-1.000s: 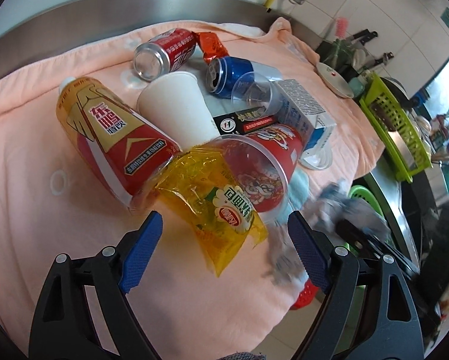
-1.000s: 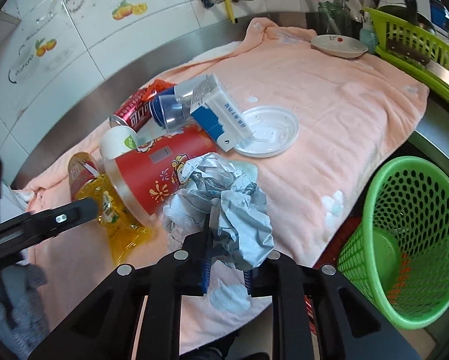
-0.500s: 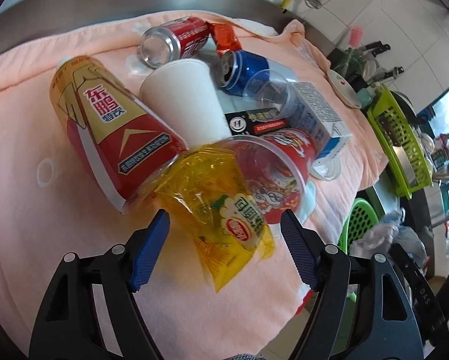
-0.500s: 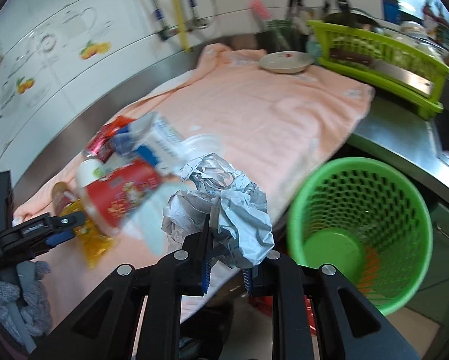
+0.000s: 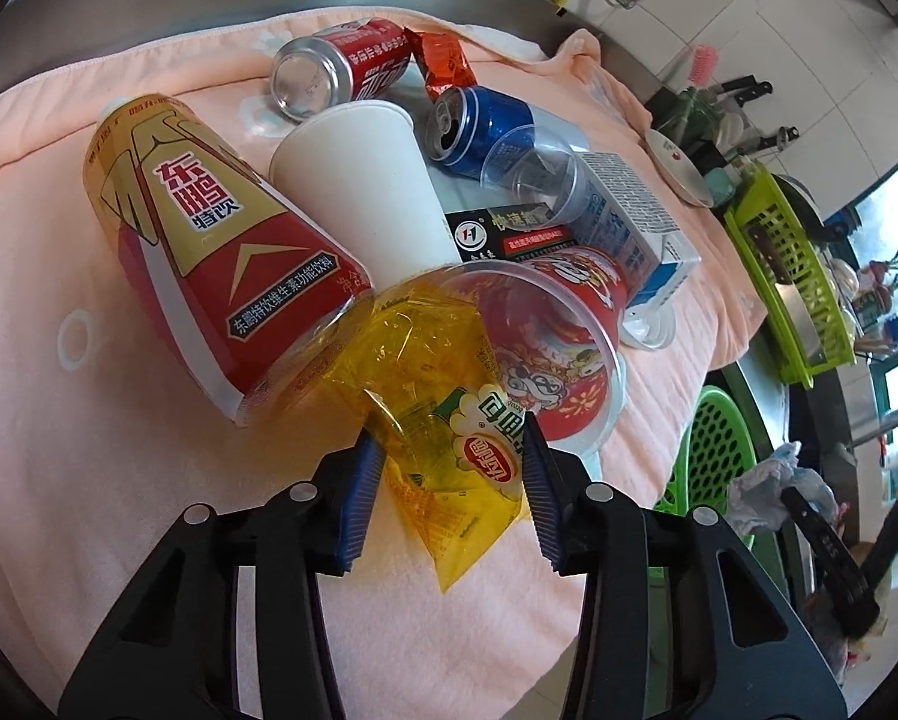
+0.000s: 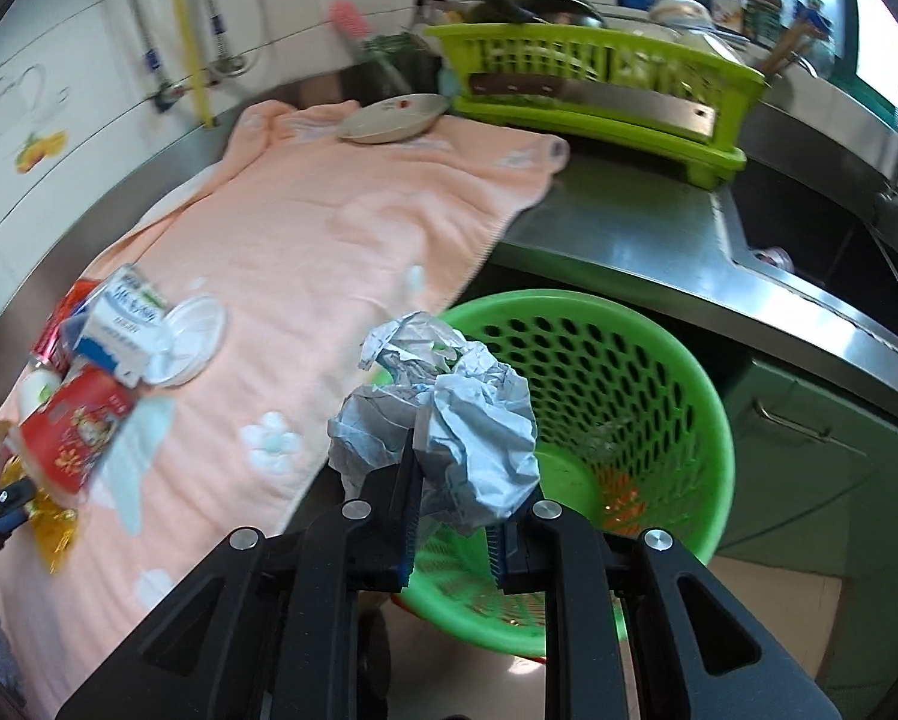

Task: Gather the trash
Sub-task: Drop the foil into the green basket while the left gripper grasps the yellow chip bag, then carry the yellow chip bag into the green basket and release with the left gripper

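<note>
My right gripper (image 6: pixel 451 516) clamps the crumpled paper (image 6: pixel 443 420), which hides part of the green basket (image 6: pixel 658 372) rim below the counter edge. My left gripper (image 5: pixel 451 483) is narrowed around the yellow wrapper (image 5: pixel 443 420) on the peach towel (image 5: pixel 89 450), though I can't tell if the pads touch it.

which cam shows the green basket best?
Right wrist: the green basket shows its whole rim and inside, just beyond the crumpled paper. Left wrist catches only a sliver of it past the towel edge.
</note>
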Motion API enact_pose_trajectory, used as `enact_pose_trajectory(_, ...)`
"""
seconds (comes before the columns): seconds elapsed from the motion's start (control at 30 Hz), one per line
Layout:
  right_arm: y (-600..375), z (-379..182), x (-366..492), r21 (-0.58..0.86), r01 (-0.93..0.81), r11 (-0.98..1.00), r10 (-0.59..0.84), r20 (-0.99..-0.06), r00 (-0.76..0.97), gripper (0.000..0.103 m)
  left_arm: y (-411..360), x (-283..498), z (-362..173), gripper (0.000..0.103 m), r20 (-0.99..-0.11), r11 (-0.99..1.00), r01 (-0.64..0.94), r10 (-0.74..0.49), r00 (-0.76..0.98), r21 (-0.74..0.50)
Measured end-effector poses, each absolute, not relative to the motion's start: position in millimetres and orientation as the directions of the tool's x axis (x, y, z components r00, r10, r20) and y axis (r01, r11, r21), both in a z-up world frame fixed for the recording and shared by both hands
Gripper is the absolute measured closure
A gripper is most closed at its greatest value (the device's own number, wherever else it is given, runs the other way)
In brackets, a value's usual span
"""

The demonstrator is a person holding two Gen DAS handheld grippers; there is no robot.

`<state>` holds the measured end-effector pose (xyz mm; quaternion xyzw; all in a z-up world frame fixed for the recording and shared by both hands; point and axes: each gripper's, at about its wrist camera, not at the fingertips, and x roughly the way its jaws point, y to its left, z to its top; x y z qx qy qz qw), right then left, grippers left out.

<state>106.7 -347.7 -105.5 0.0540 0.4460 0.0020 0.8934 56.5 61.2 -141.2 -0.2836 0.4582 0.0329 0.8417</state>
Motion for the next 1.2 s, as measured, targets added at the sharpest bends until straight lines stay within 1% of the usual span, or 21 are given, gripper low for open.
enact_pose_trajectory(0.03, -350, -107, 108, 0.092, 0.056, 0.994, 0.04, -0.8, 0.599, 0.084, 61, 55, -140, 0.061, -0.789, 0.838, -0.313, -0.204, 0.58, -0.446)
enact_pose_trajectory(0.1, -356, -110, 109, 0.095, 0.078, 0.992, 0.03, -0.804, 0.594, 0.072, 62, 52, -138, 0.062, -0.785, 0.838, -0.307, -0.209, 0.583, -0.451)
enact_pose_trajectory(0.13, -360, -111, 110, 0.092, 0.093, 0.991, 0.019, -0.807, 0.591, 0.056, 62, 50, -136, 0.062, -0.783, 0.84, -0.305, -0.206, 0.586, -0.449)
enact_pose_trajectory(0.17, -363, -112, 110, 0.083, 0.107, 0.991, 0.003, -0.802, 0.597, 0.051, 62, 48, -134, 0.062, -0.781, 0.841, -0.302, -0.206, 0.589, -0.449)
enact_pose_trajectory(0.3, -369, -114, 110, 0.065, 0.132, 0.989, -0.027, -0.804, 0.594, 0.045, 62, 40, -126, 0.062, -0.774, 0.848, -0.285, -0.207, 0.598, -0.447)
enact_pose_trajectory(0.43, -373, -108, 103, 0.061, 0.15, 0.987, -0.044, -0.79, 0.611, 0.034, 59, 28, -114, 0.063, -0.76, 0.856, -0.249, -0.224, 0.61, -0.452)
enact_pose_trajectory(0.6, -381, -99, 88, 0.058, 0.163, 0.985, -0.058, -0.774, 0.63, 0.029, 46, 18, -93, 0.063, -0.734, 0.873, -0.179, -0.252, 0.631, -0.454)
enact_pose_trajectory(0.8, -395, -83, 68, 0.08, 0.203, 0.976, -0.076, -0.748, 0.659, 0.023, 7, 26, -75, 0.063, -0.711, 0.893, -0.047, -0.323, 0.624, -0.447)
enact_pose_trajectory(1.0, -402, -71, 40, 0.068, 0.206, 0.976, -0.091, -0.733, 0.674, 0.02, -59, 52, -65, 0.063, -0.699, 0.894, 0.119, -0.414, 0.582, -0.431)
enact_pose_trajectory(1.2, -403, -67, 17, 0.057, 0.199, 0.978, -0.096, -0.729, 0.678, 0.018, -128, 86, -63, 0.063, -0.701, 0.883, 0.244, -0.466, 0.539, -0.4)
